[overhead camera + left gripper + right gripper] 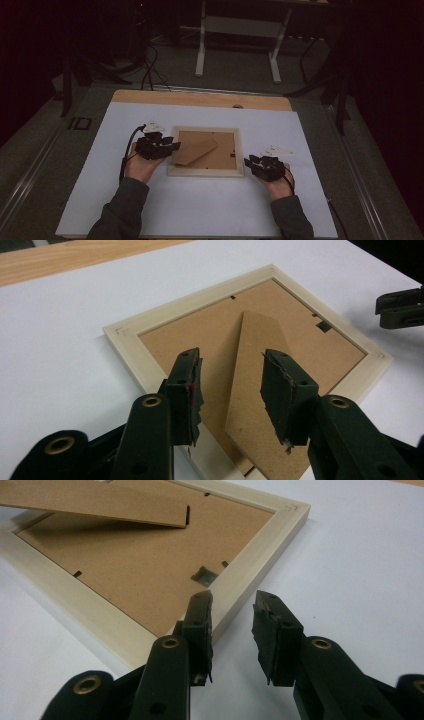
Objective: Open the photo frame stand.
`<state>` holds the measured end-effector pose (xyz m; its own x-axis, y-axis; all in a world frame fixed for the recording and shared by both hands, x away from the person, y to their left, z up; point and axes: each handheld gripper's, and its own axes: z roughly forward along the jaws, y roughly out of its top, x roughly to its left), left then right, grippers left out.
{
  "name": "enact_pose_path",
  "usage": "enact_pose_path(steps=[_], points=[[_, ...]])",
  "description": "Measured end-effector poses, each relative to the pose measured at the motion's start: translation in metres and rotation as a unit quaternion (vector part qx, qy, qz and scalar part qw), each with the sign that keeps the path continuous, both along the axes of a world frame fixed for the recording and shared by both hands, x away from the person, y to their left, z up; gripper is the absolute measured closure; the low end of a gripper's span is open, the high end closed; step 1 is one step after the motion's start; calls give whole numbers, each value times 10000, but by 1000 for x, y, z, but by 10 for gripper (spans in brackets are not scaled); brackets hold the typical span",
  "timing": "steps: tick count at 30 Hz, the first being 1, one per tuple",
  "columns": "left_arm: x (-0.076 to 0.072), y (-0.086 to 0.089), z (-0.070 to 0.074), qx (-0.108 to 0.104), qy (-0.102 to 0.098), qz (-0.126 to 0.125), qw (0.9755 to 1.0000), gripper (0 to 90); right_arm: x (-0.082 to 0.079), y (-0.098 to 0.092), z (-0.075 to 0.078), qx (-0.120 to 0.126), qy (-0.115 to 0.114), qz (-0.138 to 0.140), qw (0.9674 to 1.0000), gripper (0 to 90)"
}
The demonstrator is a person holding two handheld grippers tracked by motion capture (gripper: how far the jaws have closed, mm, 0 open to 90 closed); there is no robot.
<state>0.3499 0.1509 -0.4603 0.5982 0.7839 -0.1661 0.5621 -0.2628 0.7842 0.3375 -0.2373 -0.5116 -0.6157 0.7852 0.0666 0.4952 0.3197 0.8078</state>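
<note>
A pale wooden picture frame (205, 172) lies face down in the middle of the white sheet, its brown backboard up. A cardboard stand flap (195, 150) is hinged on the backboard and lifted a little. My left gripper (176, 146) reaches in over the frame's left rail (130, 342). Its jaws (232, 355) are open above the wide end of the flap (250, 385), with no pad pressing on it. My right gripper (246, 161) sits at the frame's right rail (265, 545), open (233, 596), one finger over the rail and white sheet in the gap. The flap's tip (100, 505) hangs above the backboard.
The white sheet (200, 210) covers the table, with bare wood (200, 99) showing along the far edge. Beyond it stand a white table base (240, 30) and cables on a dark floor. The other gripper's jaws (400, 307) show at the right edge of the left gripper view.
</note>
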Motion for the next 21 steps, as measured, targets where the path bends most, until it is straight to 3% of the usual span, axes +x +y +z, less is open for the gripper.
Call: enact_pose_path(steps=[14, 21], points=[[7, -4, 3, -150, 149, -110, 9997, 566, 0, 0, 0, 8, 26, 10, 10000, 676], [11, -6, 2, -95, 256, -168, 9995, 544, 0, 0, 0, 14, 28, 1, 10000, 676]])
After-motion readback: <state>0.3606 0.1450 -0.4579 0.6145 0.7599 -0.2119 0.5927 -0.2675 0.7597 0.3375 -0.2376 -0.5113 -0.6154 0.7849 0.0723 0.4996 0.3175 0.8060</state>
